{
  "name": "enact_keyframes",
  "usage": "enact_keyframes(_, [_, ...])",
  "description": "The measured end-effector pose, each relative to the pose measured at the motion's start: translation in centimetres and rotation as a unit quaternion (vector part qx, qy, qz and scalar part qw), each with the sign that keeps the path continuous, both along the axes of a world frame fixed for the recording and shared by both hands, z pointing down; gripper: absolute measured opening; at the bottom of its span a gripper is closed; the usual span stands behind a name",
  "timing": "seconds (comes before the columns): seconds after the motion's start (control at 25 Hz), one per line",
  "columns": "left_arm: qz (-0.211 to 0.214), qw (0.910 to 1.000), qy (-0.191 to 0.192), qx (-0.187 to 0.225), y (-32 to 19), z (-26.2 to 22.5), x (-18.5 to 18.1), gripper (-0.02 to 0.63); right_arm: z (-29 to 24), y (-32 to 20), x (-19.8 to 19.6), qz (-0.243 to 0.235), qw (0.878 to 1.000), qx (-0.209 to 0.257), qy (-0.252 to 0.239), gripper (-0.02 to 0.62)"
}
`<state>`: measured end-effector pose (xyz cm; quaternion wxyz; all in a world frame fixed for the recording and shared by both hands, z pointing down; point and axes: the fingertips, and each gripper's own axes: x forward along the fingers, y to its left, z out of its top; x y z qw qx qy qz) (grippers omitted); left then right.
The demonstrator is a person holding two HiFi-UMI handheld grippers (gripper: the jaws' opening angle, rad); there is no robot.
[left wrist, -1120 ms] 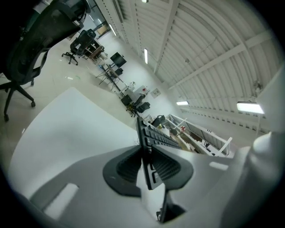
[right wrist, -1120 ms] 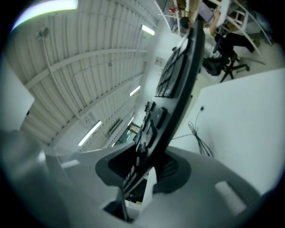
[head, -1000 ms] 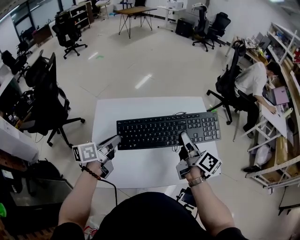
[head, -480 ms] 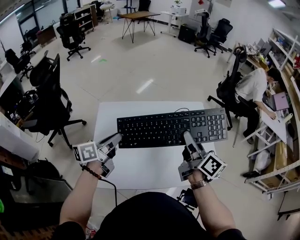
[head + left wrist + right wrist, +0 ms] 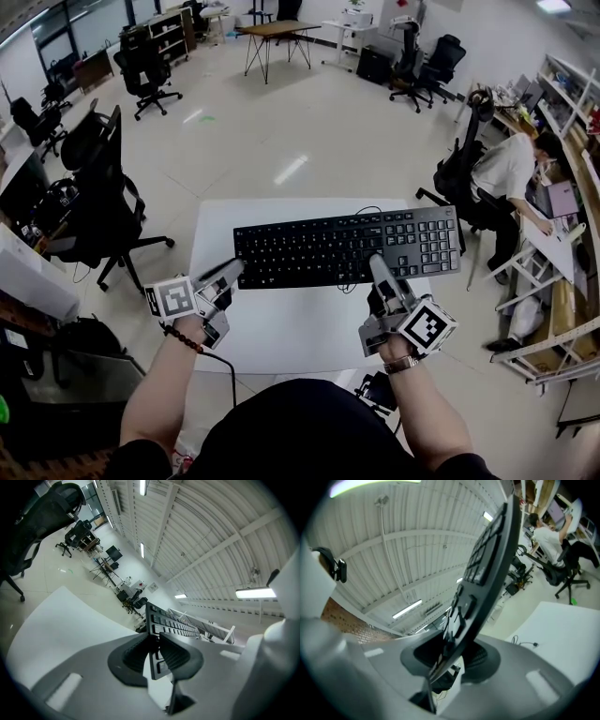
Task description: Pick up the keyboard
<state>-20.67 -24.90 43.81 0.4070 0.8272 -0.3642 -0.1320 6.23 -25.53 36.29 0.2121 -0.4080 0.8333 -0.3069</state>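
- Black against the pale floor at the far left: showing an office chair (image 5: 98, 187), standing well apart from the white table (image 5: 281, 328).
- Reaching in from the lower left with the left hand (image 5: 192, 330), carrying the left gripper (image 5: 234, 270) with its square-marker cube on top.
- Clamping that gripper's two grey jaws on the left end of the black keyboard (image 5: 337, 246).
- Seen through the left gripper view: pinching the keyboard's thin edge between both ribbed pads, jaws standing only narrowly apart, with nothing else between them.
- Holding the keyboard lengthways across the middle of the head view, keys facing up, number pad to the right.
- Hanging over the far half of the table and looking raised just clear of it, casting a shadow below the near edge.
- Trailing a thin cable (image 5: 525, 644) across the white top beyond the keyboard.
- Reaching in from the lower right with the right hand (image 5: 398, 349), carrying the right gripper (image 5: 377, 265) and its own marker cube.
- Gripping the keyboard's near edge just left of the number pad.
- Seen through the right gripper view: squeezing the keyboard body between both pads, jaws a little way apart, keyboard slanting steeply up and away.
- Showing, at the far right, a person (image 5: 506, 169) in a white top sitting at a desk, well apart from the table.
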Motion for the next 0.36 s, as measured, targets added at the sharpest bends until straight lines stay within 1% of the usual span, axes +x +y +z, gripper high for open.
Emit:
enact_keyframes(0.08, [-0.001,1.0000,0.000,0.000,0.08,-0.03,-0.09,0.078,-0.11,0.08,-0.11,-0.001,1.000,0.003,0.000,0.109])
enact_keyframes(0.2, [-0.005,0.9999,-0.010,-0.001,0.22,0.04,-0.43,0.078,-0.11,0.16,-0.24,-0.002,1.000,0.004,-0.001,0.109])
enact_keyframes(0.36, [0.002,1.0000,0.002,0.006,0.19,-0.08,-0.11,0.078,0.03,0.18,-0.09,0.001,1.000,0.003,0.002,0.109])
